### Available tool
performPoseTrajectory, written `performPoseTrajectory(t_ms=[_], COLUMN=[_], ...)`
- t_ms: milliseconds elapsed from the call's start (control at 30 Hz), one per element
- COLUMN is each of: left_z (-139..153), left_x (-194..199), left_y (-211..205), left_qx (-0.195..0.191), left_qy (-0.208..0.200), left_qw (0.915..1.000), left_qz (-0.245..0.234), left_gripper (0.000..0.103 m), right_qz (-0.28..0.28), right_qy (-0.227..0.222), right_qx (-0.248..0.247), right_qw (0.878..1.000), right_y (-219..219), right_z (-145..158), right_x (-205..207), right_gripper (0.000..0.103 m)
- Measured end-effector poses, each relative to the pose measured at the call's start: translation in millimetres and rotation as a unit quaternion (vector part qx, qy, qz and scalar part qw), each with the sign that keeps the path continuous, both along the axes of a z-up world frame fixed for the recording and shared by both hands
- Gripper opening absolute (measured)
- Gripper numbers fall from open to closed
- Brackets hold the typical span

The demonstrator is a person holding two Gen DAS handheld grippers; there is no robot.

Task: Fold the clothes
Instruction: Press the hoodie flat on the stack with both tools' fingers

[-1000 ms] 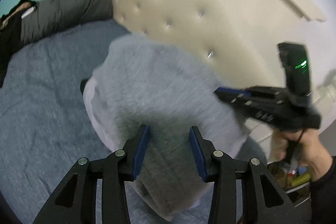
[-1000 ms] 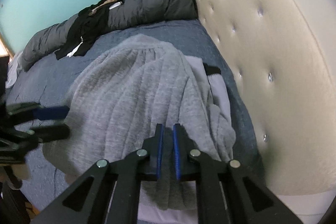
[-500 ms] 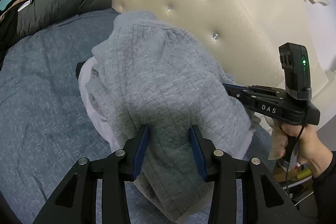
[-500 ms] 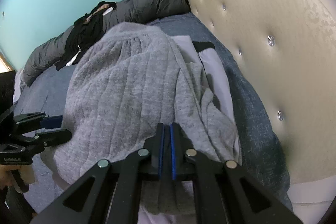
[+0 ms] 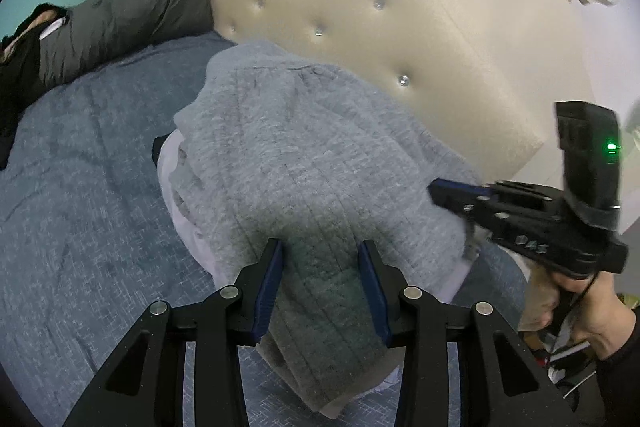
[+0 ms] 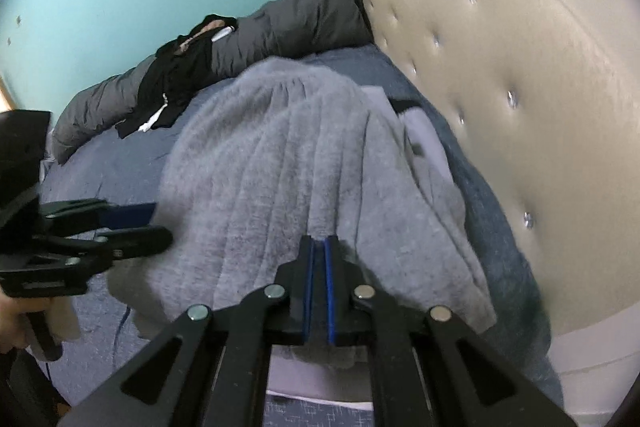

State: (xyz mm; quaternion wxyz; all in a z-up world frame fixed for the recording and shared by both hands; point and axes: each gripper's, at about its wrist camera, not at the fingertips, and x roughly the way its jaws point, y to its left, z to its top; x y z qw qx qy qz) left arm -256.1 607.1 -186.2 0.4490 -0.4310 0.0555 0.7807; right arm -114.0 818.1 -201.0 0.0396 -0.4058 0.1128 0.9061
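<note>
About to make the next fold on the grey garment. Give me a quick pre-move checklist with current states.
1. Left gripper holds a thick fold of the grey garment: ok.
2. Right gripper shut on the garment's edge: ok.
3. Garment lying flat: not ok, bunched over a white garment.
4. Bedspread bare towards the dark clothes: ok.
5. Garment's underside free of snags: cannot tell.

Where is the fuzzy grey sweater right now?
In both wrist views the fuzzy grey sweater lies mid-frame on the blue bedspread, over a pale garment, right beside the cream tufted headboard.
</note>
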Motion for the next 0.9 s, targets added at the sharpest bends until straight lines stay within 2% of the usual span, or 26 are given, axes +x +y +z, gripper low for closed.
performPoseTrajectory(t_ms=[133,200,300,400,700,767,900], left_z=[-11,-13,-6,-2,-13,-11,-3], left_x=[-1,-2,-1,-2,-1,-1,-1], left_y=[3,2,-2,-6,-3,-4,-9], left_qx=[-0.01,-0.008,-0.007,-0.003,-0.002,0.001,0.007], left_qy=[-0.011,-0.015,-0.007,-0.008,-0.018,-0.02,-0.014], left_qw=[0.9999,0.9998,0.9999,0.9999,0.9998,0.9998,0.9999], left_qz=[0.004,0.007,0.005,0.008,0.001,0.005,0.007], left_gripper=[0.042,0.042,0.042,0.042,0.042,0.042,0.04], right_qz=[-0.014,-0.015,-0.023,-0.06,-0.083,-0.085,-0.081], right_qy=[-0.008,-0.007,0.018,0.036,0.002,0.0,0.029], right_qx=[-0.01,-0.018,-0.019,-0.007,-0.003,-0.001,-0.017], right_qw=[1.0,1.0,0.999,0.998,0.997,0.996,0.996], right_y=[-3,-1,4,14,17,16,13], right_z=[-14,-8,11,20,-15,-10,22], right_x=[3,5,17,32,29,31,31], right_gripper=[0.004,0.003,0.003,0.003,0.002,0.002,0.002])
